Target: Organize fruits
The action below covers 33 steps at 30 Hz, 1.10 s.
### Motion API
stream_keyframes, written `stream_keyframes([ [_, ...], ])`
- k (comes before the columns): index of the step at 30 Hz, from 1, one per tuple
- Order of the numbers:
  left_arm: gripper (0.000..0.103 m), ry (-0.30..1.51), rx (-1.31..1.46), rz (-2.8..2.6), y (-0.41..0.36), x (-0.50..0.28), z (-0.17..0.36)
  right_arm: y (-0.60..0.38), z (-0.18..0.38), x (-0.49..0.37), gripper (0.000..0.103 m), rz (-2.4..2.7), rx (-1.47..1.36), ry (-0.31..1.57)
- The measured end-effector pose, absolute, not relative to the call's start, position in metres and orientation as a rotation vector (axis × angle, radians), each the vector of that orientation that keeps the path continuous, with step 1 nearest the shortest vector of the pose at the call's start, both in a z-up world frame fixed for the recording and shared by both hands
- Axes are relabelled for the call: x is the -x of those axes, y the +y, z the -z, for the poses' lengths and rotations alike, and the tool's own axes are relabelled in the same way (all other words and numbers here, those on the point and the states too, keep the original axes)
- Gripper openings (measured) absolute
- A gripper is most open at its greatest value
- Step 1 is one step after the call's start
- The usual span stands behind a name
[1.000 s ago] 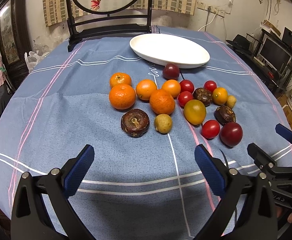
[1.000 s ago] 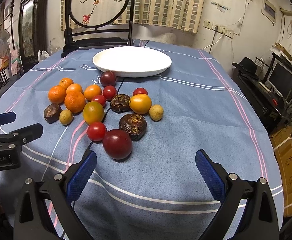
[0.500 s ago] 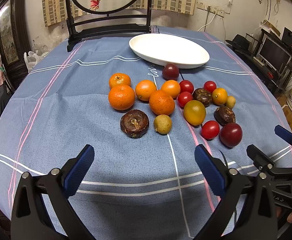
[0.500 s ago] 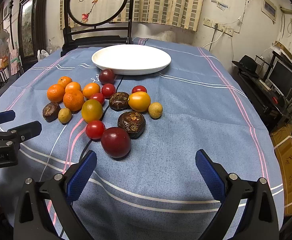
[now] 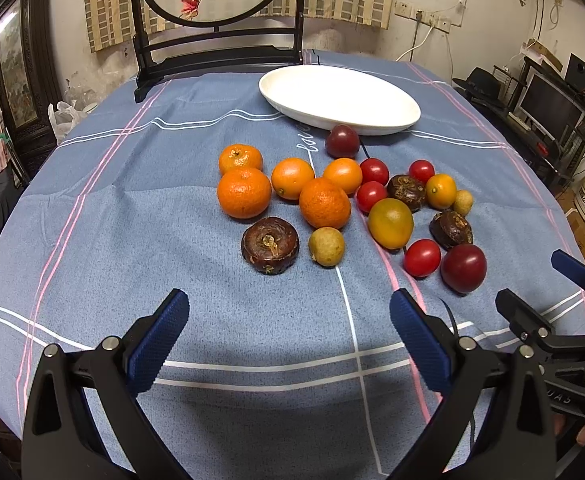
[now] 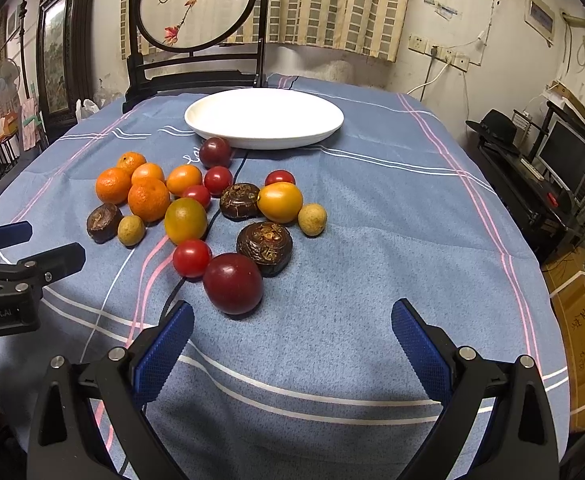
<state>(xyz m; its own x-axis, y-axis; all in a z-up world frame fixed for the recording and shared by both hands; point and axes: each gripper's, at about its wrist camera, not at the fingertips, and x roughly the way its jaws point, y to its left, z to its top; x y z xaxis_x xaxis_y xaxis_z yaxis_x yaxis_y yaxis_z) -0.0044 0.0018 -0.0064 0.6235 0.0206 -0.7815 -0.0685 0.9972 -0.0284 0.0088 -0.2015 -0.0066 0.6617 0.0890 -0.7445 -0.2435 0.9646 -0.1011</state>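
— Closer now, both grippers have crept toward the loose fruits (image 5: 324, 204) mid-table, near the empty white oval plate (image 6: 264, 118).
— Fingers?
— Left gripper (image 5: 290, 340) and right gripper (image 6: 292, 344) spread wide, empty.

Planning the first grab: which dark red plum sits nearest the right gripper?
The dark red plum just ahead of the right gripper; the other plum lies beside the white plate.

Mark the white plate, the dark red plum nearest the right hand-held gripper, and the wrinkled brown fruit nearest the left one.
white plate (image 6: 324, 130), right wrist view, on its front rim.
dark red plum (image 6: 232, 283), right wrist view, middle of its skin.
wrinkled brown fruit (image 5: 270, 245), left wrist view, top face by the stem.
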Motion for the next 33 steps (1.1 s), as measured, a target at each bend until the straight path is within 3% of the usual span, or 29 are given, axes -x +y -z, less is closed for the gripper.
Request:
stream_keyframes([
  [23, 0.099, 0.913, 0.06, -0.054, 0.007, 0.006, 0.015, -0.201, 0.013, -0.01, 0.099, -0.185, 0.204, 0.844],
  [33, 0.099, 0.962, 0.087, -0.057, 0.028, 0.002, 0.035, -0.175, 0.031, -0.027, 0.099, -0.278, 0.272, 0.933],
])
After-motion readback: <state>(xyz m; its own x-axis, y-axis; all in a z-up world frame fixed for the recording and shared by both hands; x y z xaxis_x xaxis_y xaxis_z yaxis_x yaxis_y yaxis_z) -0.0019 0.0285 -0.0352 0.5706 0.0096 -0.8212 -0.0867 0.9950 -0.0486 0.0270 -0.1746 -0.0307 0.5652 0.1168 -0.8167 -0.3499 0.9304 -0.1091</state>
